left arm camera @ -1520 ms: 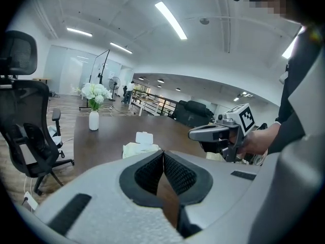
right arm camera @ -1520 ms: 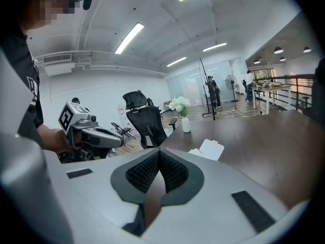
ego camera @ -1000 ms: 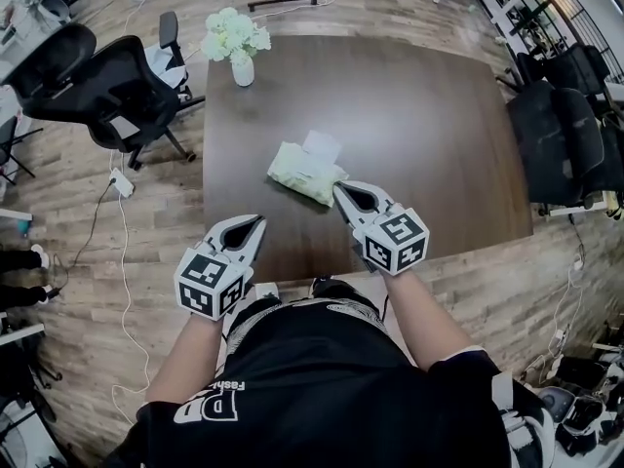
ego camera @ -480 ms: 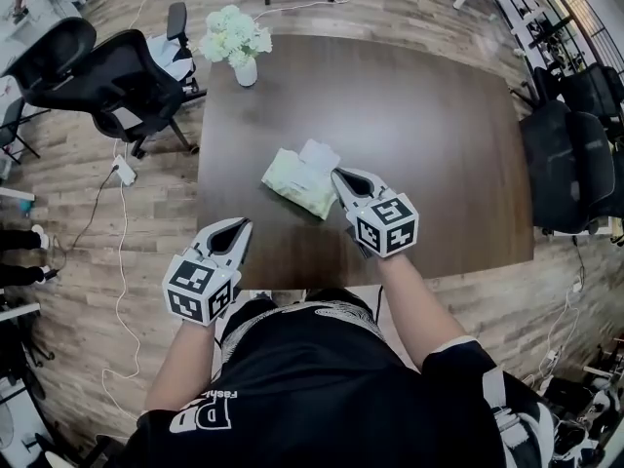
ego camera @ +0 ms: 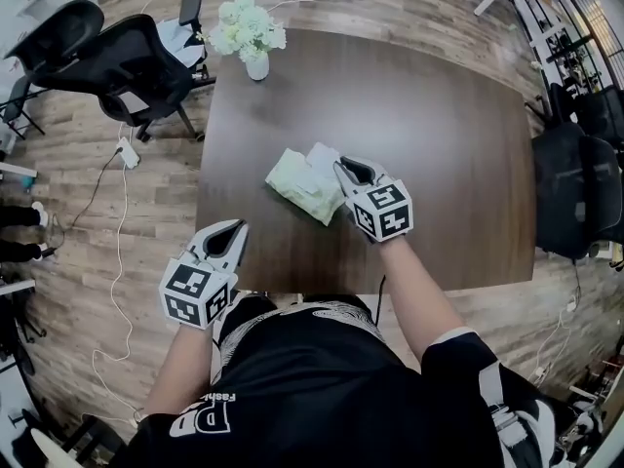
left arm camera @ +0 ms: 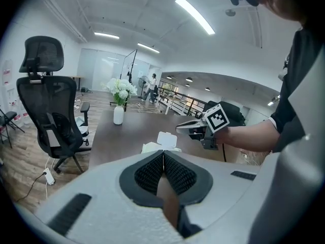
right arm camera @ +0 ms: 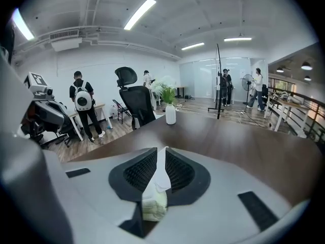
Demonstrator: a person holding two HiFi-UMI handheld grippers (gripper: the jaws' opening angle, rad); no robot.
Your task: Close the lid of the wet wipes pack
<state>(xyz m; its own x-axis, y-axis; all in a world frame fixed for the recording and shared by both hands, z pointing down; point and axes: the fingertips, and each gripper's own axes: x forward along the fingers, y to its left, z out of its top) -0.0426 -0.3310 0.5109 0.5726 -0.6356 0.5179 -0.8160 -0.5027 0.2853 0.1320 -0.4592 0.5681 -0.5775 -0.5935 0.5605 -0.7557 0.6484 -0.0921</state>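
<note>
Wet wipes pack, raised lid between right gripper's opening jaws

The table is bare along its far and right edges, open for passing. A vase of flowers stands at the far left corner. The wet wipes pack lies between the centre and the near left corner. An office chair stands beside the far left corner.
</note>
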